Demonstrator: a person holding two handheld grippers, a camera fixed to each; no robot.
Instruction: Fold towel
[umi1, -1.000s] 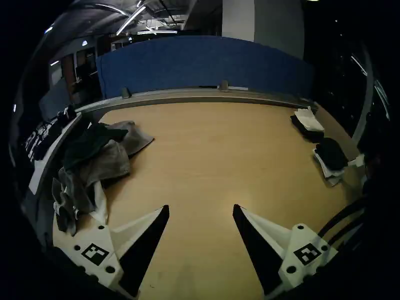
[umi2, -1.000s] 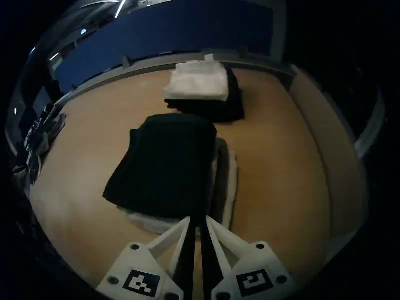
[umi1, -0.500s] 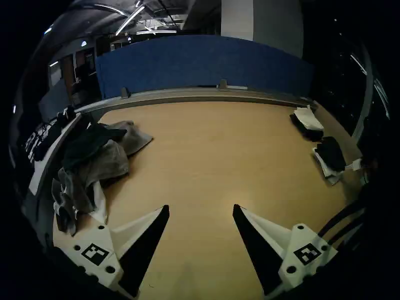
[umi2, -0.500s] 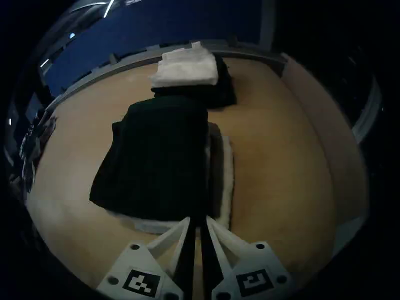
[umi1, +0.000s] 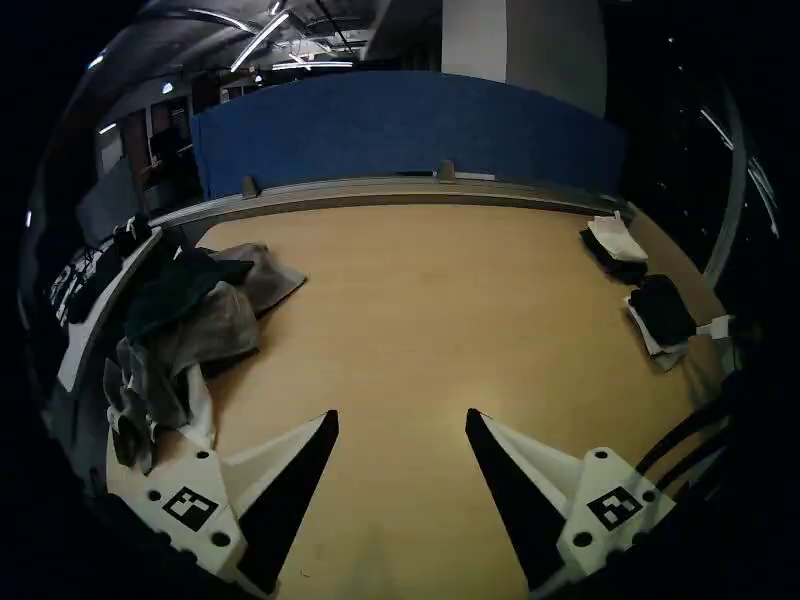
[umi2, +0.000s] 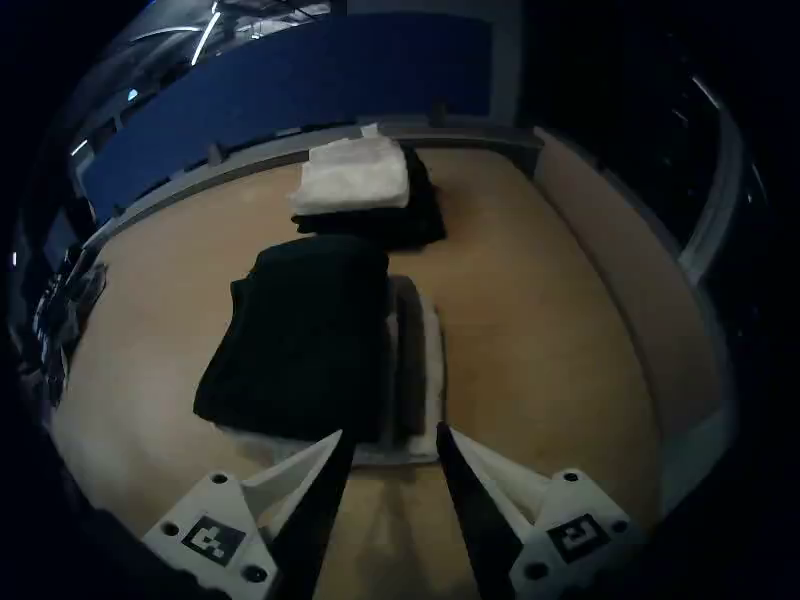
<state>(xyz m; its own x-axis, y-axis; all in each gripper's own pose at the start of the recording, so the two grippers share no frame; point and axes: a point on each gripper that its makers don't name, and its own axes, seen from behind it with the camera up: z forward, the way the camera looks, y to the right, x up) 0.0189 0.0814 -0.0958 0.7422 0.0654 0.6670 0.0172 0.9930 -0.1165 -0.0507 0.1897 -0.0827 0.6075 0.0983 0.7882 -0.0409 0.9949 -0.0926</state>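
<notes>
The right gripper (umi2: 390, 430), clenched a moment earlier, now stands released just before the folded black towel (umi2: 300, 340) stacked on pale folded towels (umi2: 432, 380) on the tan wooden worktop (umi2: 520, 300), while the left gripper (umi1: 400, 411) stays spread near a heap of crumpled grey towels (umi1: 200, 320).

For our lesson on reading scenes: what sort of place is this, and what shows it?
Probably an open-plan office or lab: a long wooden desk backed by a blue partition screen, with ceiling strip lights beyond.
</notes>
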